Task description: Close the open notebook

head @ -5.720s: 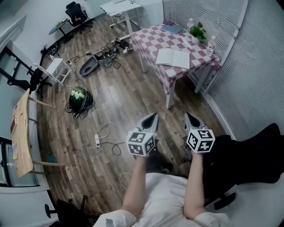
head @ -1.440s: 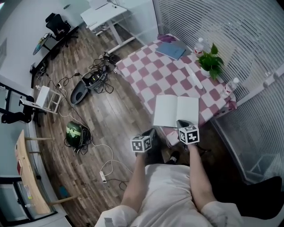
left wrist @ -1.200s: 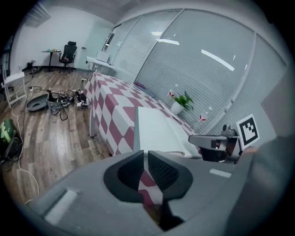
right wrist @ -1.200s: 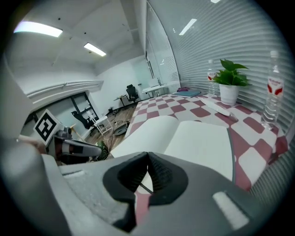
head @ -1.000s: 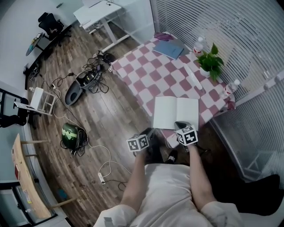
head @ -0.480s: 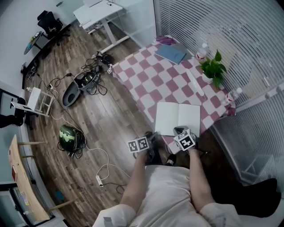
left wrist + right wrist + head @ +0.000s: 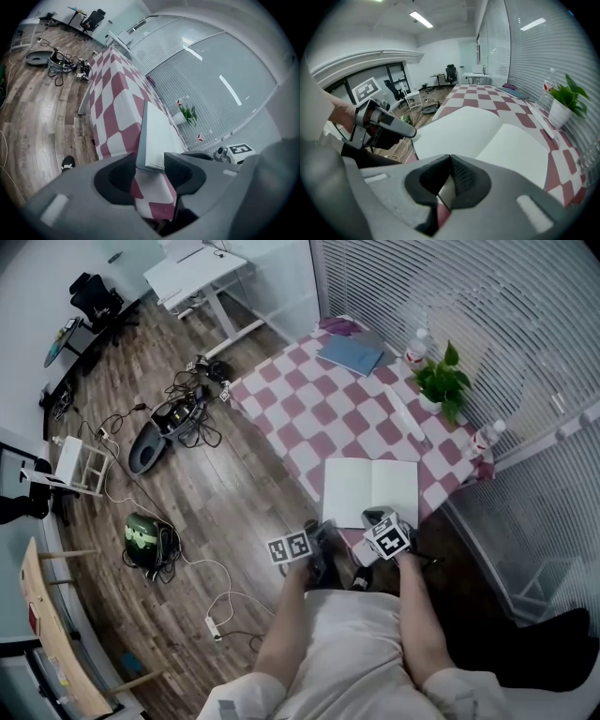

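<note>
The open notebook (image 7: pixel 370 491) lies flat with blank white pages on the near end of the checkered table (image 7: pixel 309 399). My left gripper (image 7: pixel 328 534) is at the notebook's near left corner. In the left gripper view its jaws (image 7: pixel 150 172) stand open and have just been opening. The notebook corner (image 7: pixel 154 140) lies between them, and the pads do not press on it. My right gripper (image 7: pixel 374 517) is at the notebook's near edge. In the right gripper view its fingertips (image 7: pixel 450 161) meet over the white page (image 7: pixel 487 136). No page shows gripped.
A potted plant (image 7: pixel 441 381), two water bottles (image 7: pixel 415 346) (image 7: pixel 480 439), a blue folder (image 7: pixel 352 354) and a white stick-like item (image 7: pixel 401 413) sit on the table's far half. Window blinds run along the right. Cables and gear litter the wooden floor (image 7: pixel 169 418) at the left.
The person has walked from across the room up to the table's near edge. Over the last second both grippers have stayed at the notebook's near edge, and the left has sunk slightly.
</note>
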Demonstrator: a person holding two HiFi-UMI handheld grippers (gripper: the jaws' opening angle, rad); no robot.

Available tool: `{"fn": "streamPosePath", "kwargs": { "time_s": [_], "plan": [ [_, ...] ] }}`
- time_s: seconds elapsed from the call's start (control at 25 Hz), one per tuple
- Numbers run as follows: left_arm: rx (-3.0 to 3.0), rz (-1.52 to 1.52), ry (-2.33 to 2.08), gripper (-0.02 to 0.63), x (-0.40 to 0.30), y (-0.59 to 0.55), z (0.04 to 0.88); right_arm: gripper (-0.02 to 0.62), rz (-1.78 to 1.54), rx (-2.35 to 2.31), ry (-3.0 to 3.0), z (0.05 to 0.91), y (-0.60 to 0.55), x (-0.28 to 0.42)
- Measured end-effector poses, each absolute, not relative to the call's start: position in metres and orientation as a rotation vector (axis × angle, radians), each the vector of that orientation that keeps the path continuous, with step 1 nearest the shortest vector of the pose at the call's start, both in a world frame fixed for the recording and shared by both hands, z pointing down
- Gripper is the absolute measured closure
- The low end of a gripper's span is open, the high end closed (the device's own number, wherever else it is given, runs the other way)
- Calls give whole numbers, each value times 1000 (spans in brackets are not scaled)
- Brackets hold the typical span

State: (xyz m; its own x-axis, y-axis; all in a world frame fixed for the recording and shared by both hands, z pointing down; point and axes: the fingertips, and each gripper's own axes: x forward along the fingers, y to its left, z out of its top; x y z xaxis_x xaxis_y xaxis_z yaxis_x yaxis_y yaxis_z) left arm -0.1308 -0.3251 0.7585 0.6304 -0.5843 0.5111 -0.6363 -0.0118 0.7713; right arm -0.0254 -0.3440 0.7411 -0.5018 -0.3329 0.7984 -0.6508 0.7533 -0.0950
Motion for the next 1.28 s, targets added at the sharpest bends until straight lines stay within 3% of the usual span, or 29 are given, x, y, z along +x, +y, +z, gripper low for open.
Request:
{"fn": "streamPosePath", "kwargs": {
  "time_s": [0.32, 0.52, 0.64, 1.28],
  "plan": [
    [1641, -19, -984, 414, -126, -328, 755, 594, 521, 745, -2138, 744, -345, -25],
    [1684, -24, -976, 512, -127, -327, 741, 594, 476, 744, -2120, 739, -343, -23],
    [1706, -31, -975, 531, -126, -328, 733, 594, 452, 752, -2113, 735, -344, -23],
    [1930, 110, -952, 543, -101, -327, 679, 594, 398, 752, -2175, 718, -328, -19]
  ]
}}
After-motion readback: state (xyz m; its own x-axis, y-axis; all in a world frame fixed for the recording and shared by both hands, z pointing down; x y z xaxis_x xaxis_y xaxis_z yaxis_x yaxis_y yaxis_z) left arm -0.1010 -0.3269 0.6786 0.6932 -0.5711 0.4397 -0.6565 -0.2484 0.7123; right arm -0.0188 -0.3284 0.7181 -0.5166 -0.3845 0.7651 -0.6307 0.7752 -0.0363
